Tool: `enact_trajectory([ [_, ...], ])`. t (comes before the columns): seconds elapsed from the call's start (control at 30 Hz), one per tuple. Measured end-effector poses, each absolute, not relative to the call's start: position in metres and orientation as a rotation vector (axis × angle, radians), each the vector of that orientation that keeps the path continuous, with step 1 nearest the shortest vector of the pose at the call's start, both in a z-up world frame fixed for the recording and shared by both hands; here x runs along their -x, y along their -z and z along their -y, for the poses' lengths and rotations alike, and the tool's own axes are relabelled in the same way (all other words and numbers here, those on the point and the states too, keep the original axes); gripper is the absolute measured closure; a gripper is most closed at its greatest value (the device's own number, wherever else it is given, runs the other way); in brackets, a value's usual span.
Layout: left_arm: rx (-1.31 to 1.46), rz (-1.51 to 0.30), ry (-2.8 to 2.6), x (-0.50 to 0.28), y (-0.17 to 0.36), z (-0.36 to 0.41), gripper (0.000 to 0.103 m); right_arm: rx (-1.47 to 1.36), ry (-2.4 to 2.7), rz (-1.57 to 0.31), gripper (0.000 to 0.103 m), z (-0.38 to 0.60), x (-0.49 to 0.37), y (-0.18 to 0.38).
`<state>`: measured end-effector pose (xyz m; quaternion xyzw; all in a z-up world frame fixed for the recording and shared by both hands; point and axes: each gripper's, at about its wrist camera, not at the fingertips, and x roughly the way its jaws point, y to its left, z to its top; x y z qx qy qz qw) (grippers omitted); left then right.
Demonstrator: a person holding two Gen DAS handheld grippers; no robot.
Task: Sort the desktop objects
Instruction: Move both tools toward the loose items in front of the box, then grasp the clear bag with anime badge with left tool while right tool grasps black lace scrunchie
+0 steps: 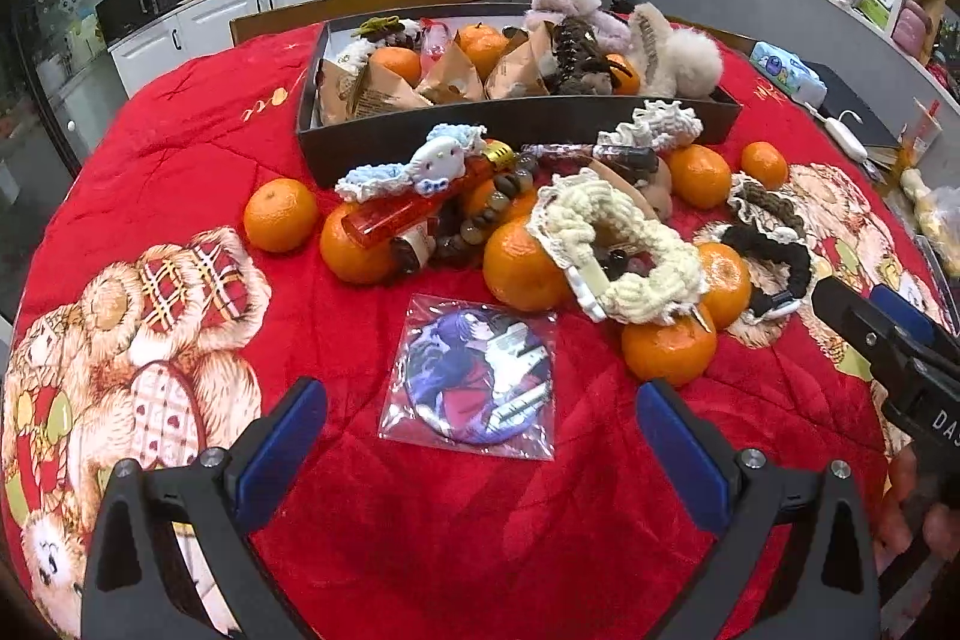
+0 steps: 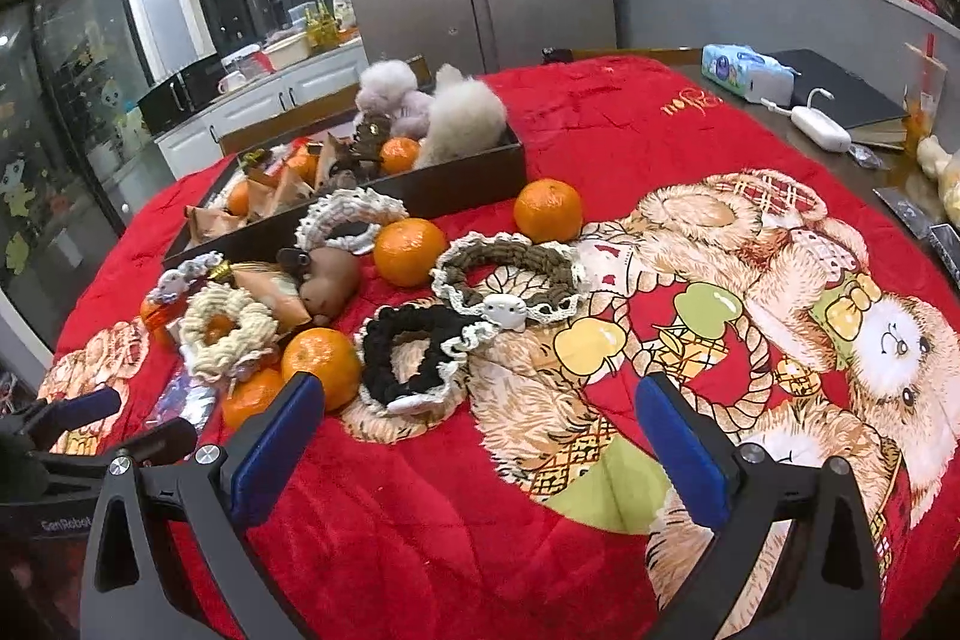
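Roughly halfway, by your cameras: the dark box (image 1: 516,124) at the far side already holds oranges, paper-wrapped packets and fluffy pompom clips, but a heap is left on the plush red blanket (image 1: 180,148) near it. Loose are glossy round oranges (image 1: 280,214), chunky knitted scrunchies (image 1: 624,244), a clear red bottle (image 1: 414,211) and, nearest you, a flat round badge (image 1: 477,376) in a shiny plastic sleeve. Your left gripper (image 1: 480,436) hangs spread and empty just short of that badge; your right gripper (image 2: 480,442) is likewise wide apart, holding nothing, over bare blanket right of the black scrunchie (image 2: 414,358).
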<state>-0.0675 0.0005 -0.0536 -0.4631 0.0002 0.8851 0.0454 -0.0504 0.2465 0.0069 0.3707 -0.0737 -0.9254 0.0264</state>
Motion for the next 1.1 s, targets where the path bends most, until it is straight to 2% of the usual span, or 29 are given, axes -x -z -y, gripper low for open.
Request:
enact_trajectory([
  [0.3,1.449,-0.072,-2.71,0.081,0.074,-0.003,0.0,-1.25,2.823,0.279,0.0,-0.248,0.075,0.011],
  [0.4,1.416,-0.037,-2.736,0.081,0.076,-0.001,0.0,-1.292,2.805,0.325,0.0,-0.251,0.081,0.018],
  [0.57,1.392,-0.039,-2.753,0.08,0.078,-0.004,0.0,-1.311,2.814,0.31,0.0,-0.248,0.083,0.02],
  [0.77,1.389,-0.037,-2.754,0.079,0.078,-0.005,0.0,-1.396,2.852,0.162,0.0,-0.232,0.087,0.024],
  [0.97,1.385,-0.033,-2.753,0.079,0.078,-0.008,0.0,-1.376,2.852,0.206,0.0,-0.237,0.086,0.024],
  [1.03,1.379,-0.03,-2.752,0.078,0.078,-0.009,0.002,-1.382,2.866,0.191,0.004,-0.235,0.085,0.023],
  [1.1,1.363,-0.027,-2.755,0.077,0.077,-0.01,0.007,-1.366,2.874,0.188,0.019,-0.233,0.083,0.021],
])
